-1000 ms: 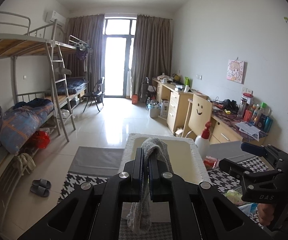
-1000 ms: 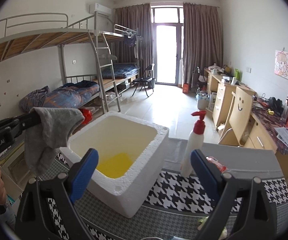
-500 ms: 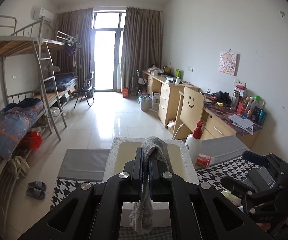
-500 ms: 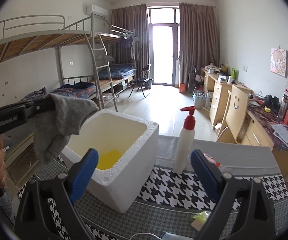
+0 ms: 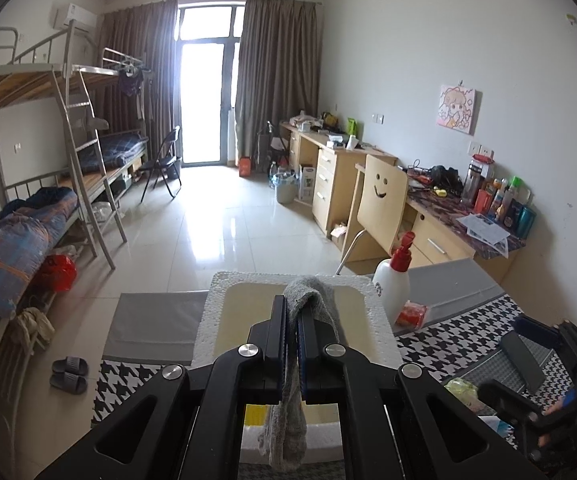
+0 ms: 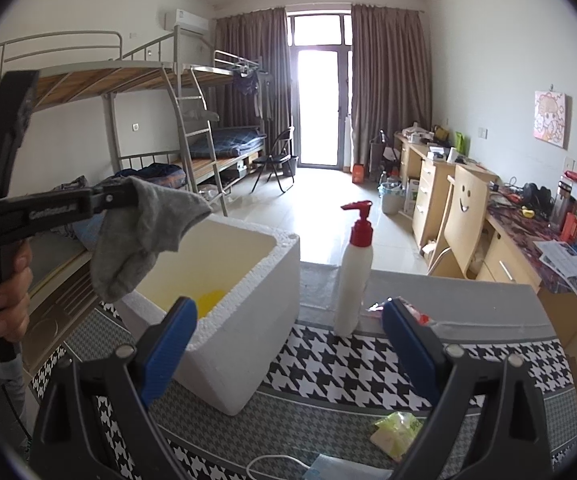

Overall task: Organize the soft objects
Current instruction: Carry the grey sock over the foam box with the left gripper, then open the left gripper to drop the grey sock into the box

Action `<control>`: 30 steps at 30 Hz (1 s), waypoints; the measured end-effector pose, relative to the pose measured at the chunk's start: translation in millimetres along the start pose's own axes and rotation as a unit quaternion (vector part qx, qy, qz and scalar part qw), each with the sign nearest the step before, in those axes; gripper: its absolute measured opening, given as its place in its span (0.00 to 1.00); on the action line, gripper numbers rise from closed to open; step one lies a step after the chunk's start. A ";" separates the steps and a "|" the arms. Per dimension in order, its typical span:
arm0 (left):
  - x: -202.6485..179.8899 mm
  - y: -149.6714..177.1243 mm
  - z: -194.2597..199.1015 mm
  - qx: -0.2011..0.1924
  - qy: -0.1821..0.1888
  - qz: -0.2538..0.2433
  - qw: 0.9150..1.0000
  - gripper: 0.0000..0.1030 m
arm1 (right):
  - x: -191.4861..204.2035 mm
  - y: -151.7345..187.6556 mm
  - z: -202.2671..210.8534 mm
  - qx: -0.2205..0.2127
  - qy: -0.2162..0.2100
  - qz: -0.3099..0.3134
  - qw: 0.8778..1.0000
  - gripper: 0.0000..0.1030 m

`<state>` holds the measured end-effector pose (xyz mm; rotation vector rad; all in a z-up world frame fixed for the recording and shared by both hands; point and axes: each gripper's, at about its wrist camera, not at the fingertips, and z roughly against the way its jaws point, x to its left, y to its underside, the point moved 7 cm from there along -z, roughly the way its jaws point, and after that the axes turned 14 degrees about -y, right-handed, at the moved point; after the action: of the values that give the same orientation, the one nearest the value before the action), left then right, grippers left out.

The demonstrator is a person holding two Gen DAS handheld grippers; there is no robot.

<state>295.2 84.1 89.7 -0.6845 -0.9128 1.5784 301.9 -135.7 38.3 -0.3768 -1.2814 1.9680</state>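
Dorm room, houndstooth table point(image 6: 352, 364). Left tool point(image 5: 292, 312) clamped on grey sock point(image 6: 144, 232), hanging above foam box point(image 6: 240, 344), near its left rim. Right tool point(image 6: 288, 344) wide open, holding nothing, near side of box.

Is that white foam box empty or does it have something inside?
Not empty: the foam box is open-topped, and something yellow lies on its bottom. What it is, cannot tell.

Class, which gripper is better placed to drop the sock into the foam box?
Left gripper: it already grips the grey sock over the foam box. The right gripper is open and empty.
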 end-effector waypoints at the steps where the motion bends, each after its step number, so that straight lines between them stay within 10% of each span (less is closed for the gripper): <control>1: 1.3 -0.6 -5.1 0.004 -0.003 0.001 1.000 0.05 | 0.0 0.7 0.6 0.000 0.001 0.001 1.000 0.93; 26: -16.8 20.6 -71.2 0.092 -0.015 -0.024 0.995 0.06 | -24.7 20.3 14.0 0.009 0.020 -0.032 0.999 0.93; 30: -15.4 26.5 -80.6 0.104 -0.017 -0.023 0.994 0.26 | -25.8 24.2 16.1 0.013 0.025 -0.033 0.999 0.93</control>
<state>350.8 82.7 23.8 -0.4865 -0.7700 1.6209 299.4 -170.2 20.7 -0.3643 -1.2218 1.9072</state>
